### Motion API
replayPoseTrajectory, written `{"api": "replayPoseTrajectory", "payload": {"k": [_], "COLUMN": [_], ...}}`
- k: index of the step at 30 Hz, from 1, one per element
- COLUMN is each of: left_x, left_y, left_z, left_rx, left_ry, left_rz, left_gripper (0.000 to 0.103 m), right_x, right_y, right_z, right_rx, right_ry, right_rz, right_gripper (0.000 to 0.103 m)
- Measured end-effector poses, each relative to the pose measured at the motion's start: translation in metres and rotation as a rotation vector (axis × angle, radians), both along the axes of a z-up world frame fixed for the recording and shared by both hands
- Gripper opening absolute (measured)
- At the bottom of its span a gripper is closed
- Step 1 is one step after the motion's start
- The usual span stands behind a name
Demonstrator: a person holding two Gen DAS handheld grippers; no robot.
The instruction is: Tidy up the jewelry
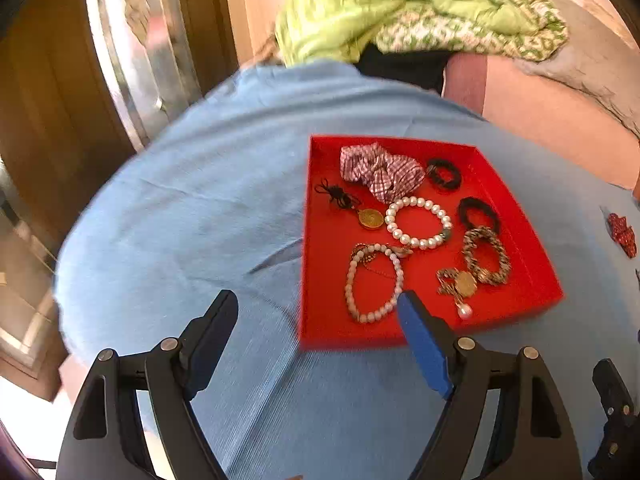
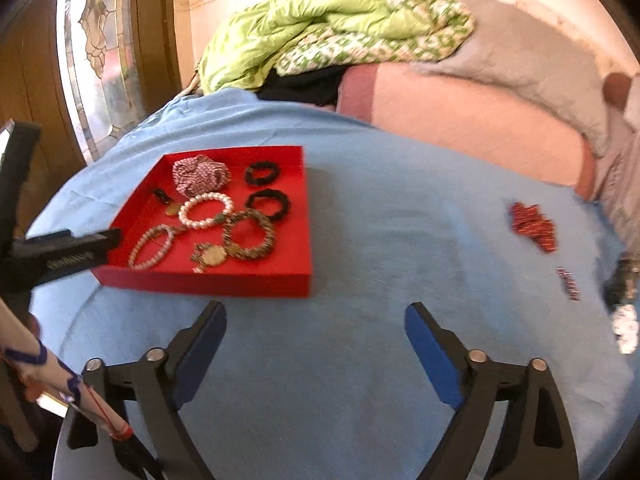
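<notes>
Red tray [image 1: 516, 224] sits on blue cloth [image 1: 200, 216], holding pearl bracelets, black hair ties, a checked scrunchie [image 1: 380, 172] & a gold watch. Left gripper [image 1: 318, 308] spread wide, empty, at tray's near-left corner. Right gripper [image 2: 316, 320] also spread, empty, in front of the tray. Red beaded piece [image 2: 534, 226] lies well right of tray.

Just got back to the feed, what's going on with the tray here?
Both tongs, left and right, are open and empty above the blue cloth. The red tray already holds bracelets, hair ties and a scrunchie. A red beaded piece and a few small items still lie loose on the cloth to the right.
</notes>
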State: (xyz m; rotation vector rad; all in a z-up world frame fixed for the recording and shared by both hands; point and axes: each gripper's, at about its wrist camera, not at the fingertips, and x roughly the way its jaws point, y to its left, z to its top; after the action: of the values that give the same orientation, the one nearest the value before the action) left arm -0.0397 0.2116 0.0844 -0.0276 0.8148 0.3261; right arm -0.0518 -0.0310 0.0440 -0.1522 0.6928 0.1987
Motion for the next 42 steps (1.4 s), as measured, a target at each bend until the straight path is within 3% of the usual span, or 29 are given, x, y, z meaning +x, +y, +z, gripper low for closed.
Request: {"api": "replayPoseTrajectory", "payload": {"k": [4, 7, 14, 17, 24, 28, 42], "left_x": [-0.042, -0.07, -0.119, -0.129, -0.132, -0.122, -0.105], "left_y": [-0.023, -0.037, -0.049, -0.051, -0.042, -0.037, -0.051], "left_z": [0.012, 0.017, 0.023, 0.021, 0.017, 0.005, -0.008], "left_rx": [0.086, 0.124, 0.063, 0.084, 0.094, 0.073, 0.067], "left_ry": [-0.055, -0.088, -0.13, -0.137, -0.225, -0.169, -0.137], "left_rz": [-0.003, -0.041, -0.156, -0.148, -0.043, -0.031, -0.084], "left_gripper": [0.098, 0.098, 0.098, 0.098, 0.098, 0.098, 0.098], "right_x": [-0.031, -0.055, -0.11, -0.126, -0.121, -0.115, -0.103], "right_y": [-0.008, -0.013, -0.015, -0.013, -0.009, -0.011, -0.011], "right_z": [0.003, 0.009, 0.022, 0.026, 0.016, 0.01, 0.0], "right_rx": [-0.017, -0.015, 0.009, 0.024, 0.026, 0.029, 0.026], "right_ry": [-0.043, -0.091, -0.209, -0.248, -0.193, -0.162, -0.103], "right_rz": [0.006, 0.018, 0.083, 0.109, 0.123, 0.116, 0.099], "right_gripper": [0.095, 0.095, 0.095, 0.097, 0.098, 0.098, 0.098]}}
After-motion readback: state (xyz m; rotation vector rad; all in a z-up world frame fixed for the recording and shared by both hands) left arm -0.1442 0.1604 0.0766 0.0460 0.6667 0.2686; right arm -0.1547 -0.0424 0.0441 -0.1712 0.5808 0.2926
